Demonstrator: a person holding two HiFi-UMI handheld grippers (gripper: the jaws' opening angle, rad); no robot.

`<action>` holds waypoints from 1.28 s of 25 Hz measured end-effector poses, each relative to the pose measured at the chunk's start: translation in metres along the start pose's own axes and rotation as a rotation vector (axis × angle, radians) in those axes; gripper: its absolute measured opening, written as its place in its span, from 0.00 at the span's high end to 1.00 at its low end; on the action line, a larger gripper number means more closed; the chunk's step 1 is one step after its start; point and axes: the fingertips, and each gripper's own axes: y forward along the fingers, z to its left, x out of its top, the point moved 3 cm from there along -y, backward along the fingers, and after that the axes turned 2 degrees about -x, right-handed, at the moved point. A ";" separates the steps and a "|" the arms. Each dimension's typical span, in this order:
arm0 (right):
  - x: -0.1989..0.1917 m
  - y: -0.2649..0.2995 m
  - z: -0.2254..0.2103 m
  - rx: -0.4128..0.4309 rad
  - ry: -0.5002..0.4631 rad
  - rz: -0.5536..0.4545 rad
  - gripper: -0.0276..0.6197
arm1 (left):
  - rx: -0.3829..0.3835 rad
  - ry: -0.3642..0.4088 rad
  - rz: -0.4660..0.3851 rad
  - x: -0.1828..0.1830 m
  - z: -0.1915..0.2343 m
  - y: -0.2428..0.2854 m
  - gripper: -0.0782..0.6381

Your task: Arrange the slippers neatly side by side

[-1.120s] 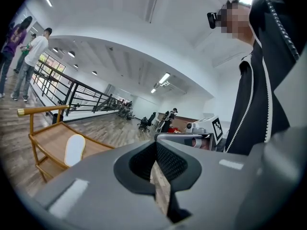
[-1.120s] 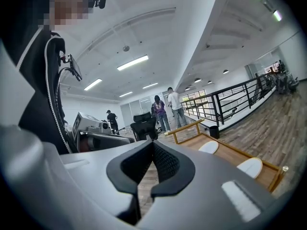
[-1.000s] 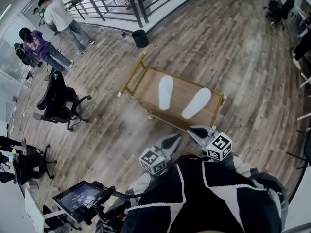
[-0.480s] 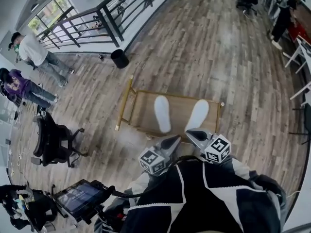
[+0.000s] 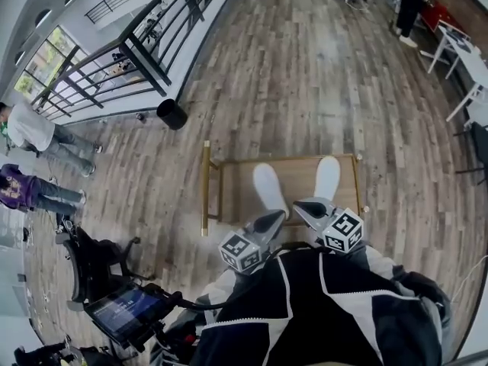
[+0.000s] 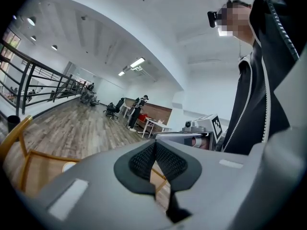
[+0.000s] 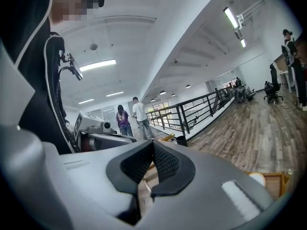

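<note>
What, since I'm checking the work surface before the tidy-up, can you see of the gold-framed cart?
The cart is low and rectangular, with a slim gold frame, a brown wood-looking top and a gold handle bar at its left end in the head view. It stands on the plank floor just ahead of the person. One white slipper and a second white slipper lie on it, apart.

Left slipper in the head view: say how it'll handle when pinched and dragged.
The left slipper looks thin, flat and white, so probably light and floppy; pinched at one end, it may droop. On the cart's smooth top it should slide, not roll.
</note>
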 end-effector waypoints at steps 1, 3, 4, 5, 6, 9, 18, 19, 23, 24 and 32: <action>0.000 0.001 0.000 -0.012 0.000 -0.001 0.95 | -0.011 -0.002 0.002 -0.001 0.002 0.000 0.87; 0.002 0.007 -0.003 -0.036 -0.003 -0.006 0.95 | -0.024 0.002 0.003 0.001 0.011 -0.001 0.87; 0.003 0.010 -0.005 -0.047 -0.004 -0.009 0.95 | -0.023 0.005 0.002 0.002 0.018 -0.001 0.87; 0.004 0.009 -0.009 -0.057 -0.003 -0.011 0.95 | -0.019 0.004 0.003 0.001 0.023 0.000 0.87; 0.004 0.006 -0.013 -0.066 -0.003 -0.011 0.95 | -0.017 -0.001 0.003 0.001 0.025 0.003 0.87; 0.005 -0.010 -0.026 -0.090 -0.014 -0.008 0.95 | -0.020 -0.004 -0.004 0.000 0.026 0.017 0.87; 0.013 -0.040 -0.039 -0.044 -0.048 0.013 0.95 | 0.001 0.014 -0.024 0.008 0.001 0.050 0.87; 0.011 -0.049 -0.044 -0.033 -0.052 0.012 0.95 | 0.012 0.017 -0.027 0.005 -0.004 0.059 0.87; 0.000 -0.070 -0.059 -0.009 -0.052 0.019 0.95 | 0.050 0.020 -0.037 -0.007 -0.014 0.077 0.87; 0.000 -0.071 -0.060 -0.005 -0.054 0.023 0.95 | 0.058 0.014 -0.040 -0.008 -0.013 0.078 0.87; 0.006 -0.067 -0.062 0.026 -0.060 0.050 0.95 | 0.094 -0.004 -0.050 -0.006 -0.010 0.076 0.87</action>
